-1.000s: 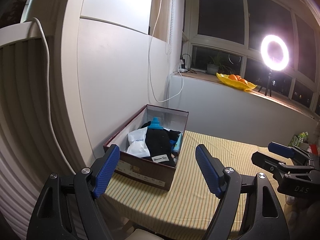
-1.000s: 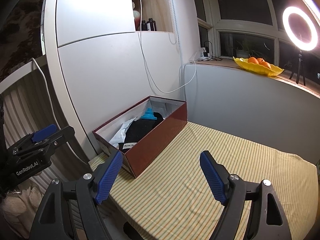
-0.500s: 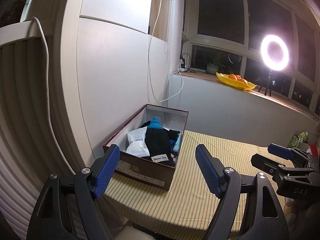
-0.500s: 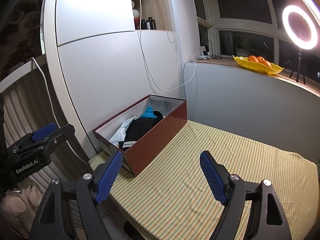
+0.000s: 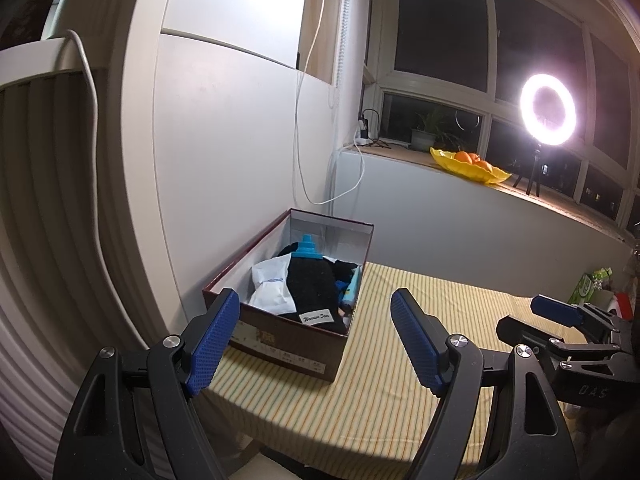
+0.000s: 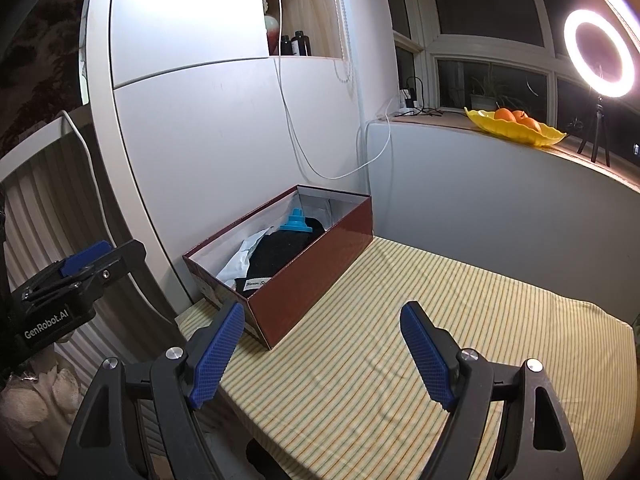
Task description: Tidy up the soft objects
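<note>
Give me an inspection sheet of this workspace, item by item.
Surface: table with striped yellow cloth, mostly bare.
Job's things: open shoebox at the table's far left corner, holding a black garment, a white bag and a blue ribbed item.
Clutter: green packet at the table's right end.
Grippers: left gripper and right gripper both open, empty, above the table.
Cables: white cable hanging down the wall.
Surroundings: dark windows, ring light, yellow fruit dish on the sill.

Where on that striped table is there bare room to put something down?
The striped tablecloth lies bare from the brown box across to the grey wall under the windowsill. The box itself is crowded: black cloth, white bag, blue items.
</note>
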`<state>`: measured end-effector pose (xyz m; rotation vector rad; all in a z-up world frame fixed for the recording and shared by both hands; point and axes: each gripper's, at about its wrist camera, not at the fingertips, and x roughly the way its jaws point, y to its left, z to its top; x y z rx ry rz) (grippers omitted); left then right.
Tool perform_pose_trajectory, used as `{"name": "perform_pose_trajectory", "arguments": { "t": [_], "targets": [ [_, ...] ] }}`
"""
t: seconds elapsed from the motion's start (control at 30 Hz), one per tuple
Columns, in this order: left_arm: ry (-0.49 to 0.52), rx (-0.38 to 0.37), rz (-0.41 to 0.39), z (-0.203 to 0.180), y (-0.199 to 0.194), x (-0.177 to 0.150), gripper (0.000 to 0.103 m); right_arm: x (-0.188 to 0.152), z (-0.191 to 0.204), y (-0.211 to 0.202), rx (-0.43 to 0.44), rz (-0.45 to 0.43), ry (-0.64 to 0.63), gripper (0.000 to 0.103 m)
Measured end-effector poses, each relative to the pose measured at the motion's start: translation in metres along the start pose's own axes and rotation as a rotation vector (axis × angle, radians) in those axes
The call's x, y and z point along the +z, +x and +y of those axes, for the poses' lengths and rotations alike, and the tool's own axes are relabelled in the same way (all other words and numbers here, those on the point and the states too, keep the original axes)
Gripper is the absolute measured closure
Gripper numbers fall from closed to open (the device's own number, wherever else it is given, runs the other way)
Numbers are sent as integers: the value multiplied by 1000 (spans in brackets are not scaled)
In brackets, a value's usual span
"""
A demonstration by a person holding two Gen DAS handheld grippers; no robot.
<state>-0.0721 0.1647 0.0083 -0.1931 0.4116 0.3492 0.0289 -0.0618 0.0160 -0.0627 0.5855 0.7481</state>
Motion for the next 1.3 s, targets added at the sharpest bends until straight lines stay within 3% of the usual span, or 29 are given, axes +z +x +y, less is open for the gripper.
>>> {"name": "perform_pose_trajectory", "arguments": {
  "t": [0.97,1.3],
  "targets": [
    [-12,2,32,0,10,-9,25,-7,-7,2,-13,29,13,25],
    [-4,20,3,-2,5,-10,25,-8,-10,2,-12,31,17,25]
  ]
}}
